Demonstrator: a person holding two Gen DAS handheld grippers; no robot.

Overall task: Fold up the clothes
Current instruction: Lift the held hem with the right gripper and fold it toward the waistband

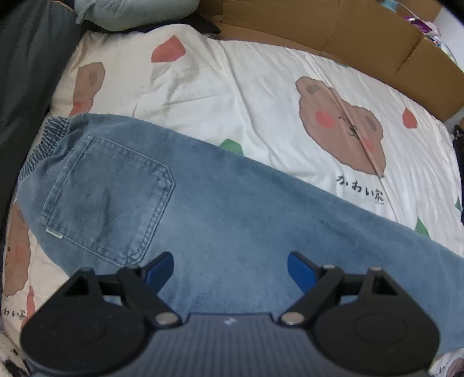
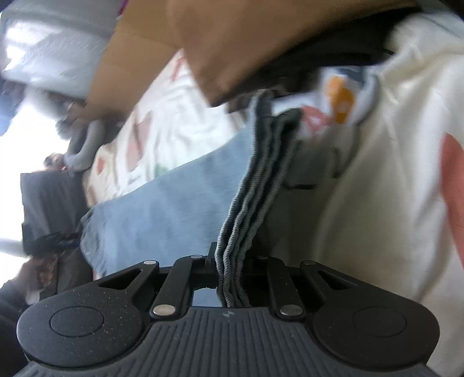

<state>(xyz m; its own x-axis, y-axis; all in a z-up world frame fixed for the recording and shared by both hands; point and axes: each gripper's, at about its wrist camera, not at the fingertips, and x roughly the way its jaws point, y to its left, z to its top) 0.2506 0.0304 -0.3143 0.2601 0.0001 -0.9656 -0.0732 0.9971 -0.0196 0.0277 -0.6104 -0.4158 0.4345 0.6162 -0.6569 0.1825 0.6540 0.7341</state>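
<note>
So the left gripper point(image 1: 230, 268) is sitting with its blue-tipped fingers point(image 1: 300, 271) spread wide, nothing between them, just hanging over the light blue denim jeans point(image 1: 203, 208). The jeans are laid flat on the white bedspread printed with brown bears and red and green shapes point(image 1: 261, 95), running diagonally across it: the gathered elastic waistband point(image 1: 43, 145) is over by the bedspread's left edge, and the leg stretches off toward the lower right corner of the left wrist view. The stitched back patch pocket point(image 1: 110, 197) is facing up, just ahead and left of the left fingers. Along the bedspread's far edge there's a brown cardboard box point(image 1: 333, 32), and a pale green-grey cushion point(image 1: 130, 14) sits at the far left corner.

The right wrist view is pretty motion-blurred. The right gripper point(image 2: 232, 278) is clamped tight on a bunched grey ribbed fabric edge point(image 2: 249, 203), several layers stacked together and running straight out between the fingers. I can't tell what garment that grey piece belongs to. The denim point(image 2: 162, 208) shows just left of the grey folds, with the printed bedspread point(image 2: 162, 121) beyond it. On the right is cream-coloured cloth with a red patch point(image 2: 391, 188), and the cardboard point(image 2: 217, 43) fills the top.
</note>
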